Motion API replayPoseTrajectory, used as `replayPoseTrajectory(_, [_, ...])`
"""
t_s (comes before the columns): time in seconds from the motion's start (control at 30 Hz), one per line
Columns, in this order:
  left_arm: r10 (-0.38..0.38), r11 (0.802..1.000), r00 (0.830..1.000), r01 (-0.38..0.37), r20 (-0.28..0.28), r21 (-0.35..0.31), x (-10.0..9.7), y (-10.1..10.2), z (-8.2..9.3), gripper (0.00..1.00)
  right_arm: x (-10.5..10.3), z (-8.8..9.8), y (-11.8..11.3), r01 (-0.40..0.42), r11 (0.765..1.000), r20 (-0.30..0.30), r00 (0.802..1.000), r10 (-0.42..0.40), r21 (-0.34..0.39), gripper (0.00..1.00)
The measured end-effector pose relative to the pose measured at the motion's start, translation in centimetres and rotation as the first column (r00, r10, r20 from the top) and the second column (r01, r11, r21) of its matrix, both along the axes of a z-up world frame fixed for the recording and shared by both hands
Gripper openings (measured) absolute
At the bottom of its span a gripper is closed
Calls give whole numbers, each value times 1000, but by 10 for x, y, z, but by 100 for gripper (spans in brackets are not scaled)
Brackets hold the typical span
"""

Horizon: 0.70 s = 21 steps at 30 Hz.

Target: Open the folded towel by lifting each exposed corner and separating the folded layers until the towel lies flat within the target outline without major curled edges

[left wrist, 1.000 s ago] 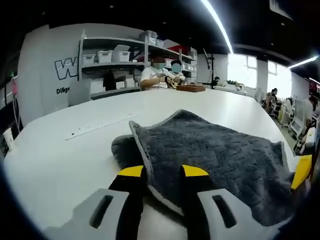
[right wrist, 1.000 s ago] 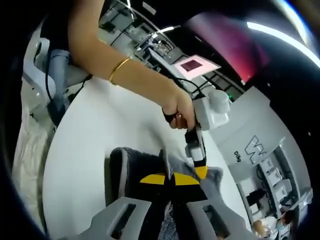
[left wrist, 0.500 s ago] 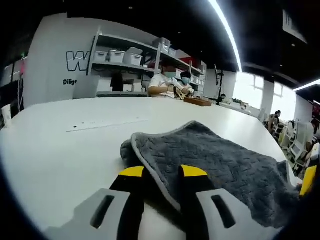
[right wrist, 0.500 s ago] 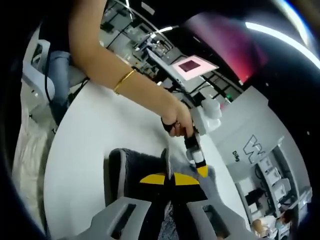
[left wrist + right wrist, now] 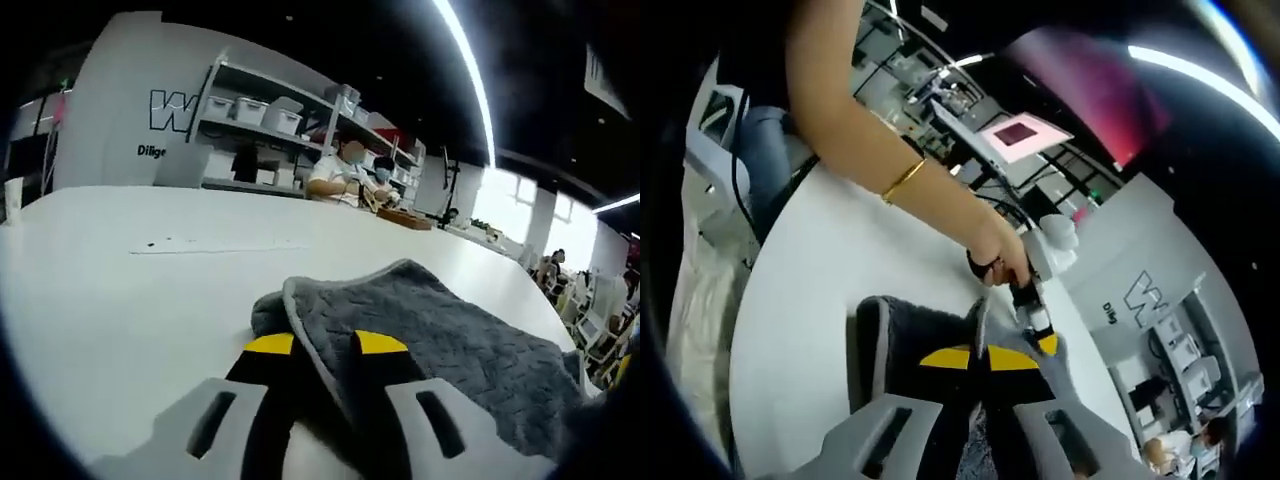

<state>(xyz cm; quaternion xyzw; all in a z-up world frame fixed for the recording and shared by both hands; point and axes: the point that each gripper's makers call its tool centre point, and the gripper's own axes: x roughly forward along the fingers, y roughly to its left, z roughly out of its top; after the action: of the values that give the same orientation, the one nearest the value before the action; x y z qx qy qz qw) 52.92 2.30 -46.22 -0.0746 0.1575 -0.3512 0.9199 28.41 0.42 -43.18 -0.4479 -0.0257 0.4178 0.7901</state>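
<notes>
A smooth white table (image 5: 120, 300) held the plush grey towel (image 5: 450, 330), its edge clamped between the left gripper (image 5: 325, 345). In the right gripper view, the right gripper (image 5: 978, 357) pinched a raised towel fold.

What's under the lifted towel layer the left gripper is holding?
A second fold of the grey towel bulges out beneath the raised edge at, resting on the white table. The left gripper is shut on that edge. Anything deeper under the layer is covered.
</notes>
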Motion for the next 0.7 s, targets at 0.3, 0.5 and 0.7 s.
replayPoseTrajectory(0.3, [-9, 1000, 1000, 10, 24, -20, 7, -11, 7, 3, -3, 1, 0, 0, 1000, -14, 1000, 0, 15, 0])
replayPoseTrajectory(0.5, [27, 1000, 1000, -28, -14, -8, 8, -4, 1, 3, -2, 1, -2, -1, 1000, -14, 1000, 1, 16, 0])
replayPoseTrajectory(0.7, [38, 998, 999, -40, -31, -58, 6, -9, 5, 2, 0, 4, -2, 3, 1000, -6, 1000, -3, 26, 0])
